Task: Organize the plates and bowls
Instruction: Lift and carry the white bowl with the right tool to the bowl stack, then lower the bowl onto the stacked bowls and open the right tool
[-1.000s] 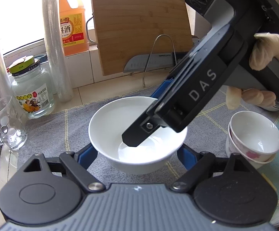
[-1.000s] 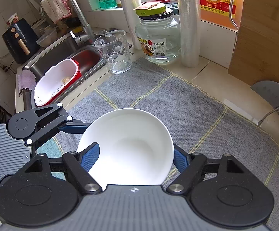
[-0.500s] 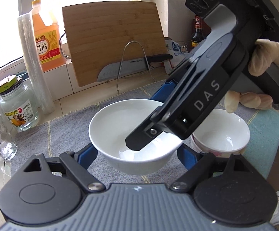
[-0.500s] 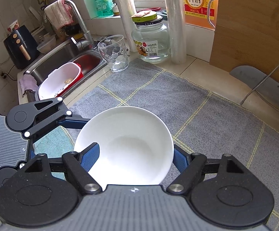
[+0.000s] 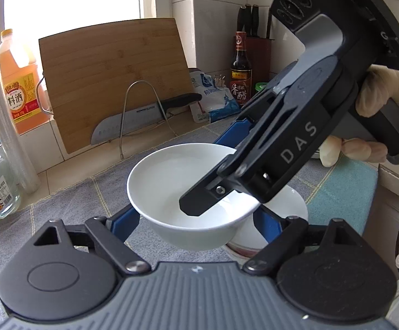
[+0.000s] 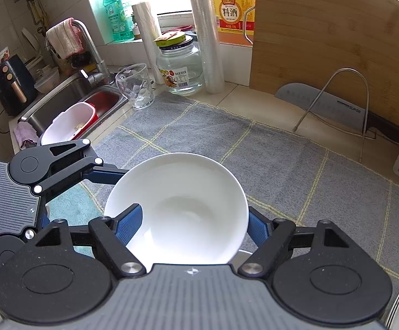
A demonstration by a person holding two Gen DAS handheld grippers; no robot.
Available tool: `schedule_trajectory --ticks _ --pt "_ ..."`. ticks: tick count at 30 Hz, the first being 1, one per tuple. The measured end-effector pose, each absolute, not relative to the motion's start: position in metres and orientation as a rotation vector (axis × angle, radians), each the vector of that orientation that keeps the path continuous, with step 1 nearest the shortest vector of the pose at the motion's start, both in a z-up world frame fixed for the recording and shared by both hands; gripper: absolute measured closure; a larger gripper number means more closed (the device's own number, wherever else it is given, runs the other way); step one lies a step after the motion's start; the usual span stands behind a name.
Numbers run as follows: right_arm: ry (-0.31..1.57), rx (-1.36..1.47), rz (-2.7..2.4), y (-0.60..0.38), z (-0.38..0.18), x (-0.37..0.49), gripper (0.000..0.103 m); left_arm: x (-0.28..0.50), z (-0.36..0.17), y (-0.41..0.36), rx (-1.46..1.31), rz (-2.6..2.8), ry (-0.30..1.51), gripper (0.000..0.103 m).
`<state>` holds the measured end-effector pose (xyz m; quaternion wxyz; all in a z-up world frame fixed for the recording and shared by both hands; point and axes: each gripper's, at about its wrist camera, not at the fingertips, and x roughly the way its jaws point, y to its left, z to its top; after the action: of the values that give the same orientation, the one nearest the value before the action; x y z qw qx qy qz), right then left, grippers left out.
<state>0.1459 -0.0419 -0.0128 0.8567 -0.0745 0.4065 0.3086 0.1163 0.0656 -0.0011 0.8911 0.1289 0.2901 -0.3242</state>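
White and glossy, the bowl is hanging above the grey cloth that is covering the tabletop, with both tools around it. The left gripper is clamping it across its width: its blue fingers are pressing on the bowl's outer wall, one at the left side and one at the right. The right gripper is reaching in from the right, held by a gloved hand. One of its fingers is lying inside the bowl and the other is sitting outside the rim, so they are standing apart with the wall between them; whether they are actually squeezing it I cannot tell. Just under the bowl's right edge a second bowl is resting on the cloth. At the far side a wooden board is leaning against the wall, with a knife lying in front of it.
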Motion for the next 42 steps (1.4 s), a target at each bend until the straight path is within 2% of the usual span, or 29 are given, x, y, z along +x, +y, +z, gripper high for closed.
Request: schedule_trajectory --ticks 15,42 --pt "0.892 -0.09 0.519 -0.091 -0.03 0.109 0.019 0.104 -0.012 0.024 0.286 -0.826 0.636 0.014" --pt "0.899 -0.076 0.498 -0.093 -0.045 0.115 0.019 0.111 -0.024 0.021 0.258 -0.82 0.692 0.014"
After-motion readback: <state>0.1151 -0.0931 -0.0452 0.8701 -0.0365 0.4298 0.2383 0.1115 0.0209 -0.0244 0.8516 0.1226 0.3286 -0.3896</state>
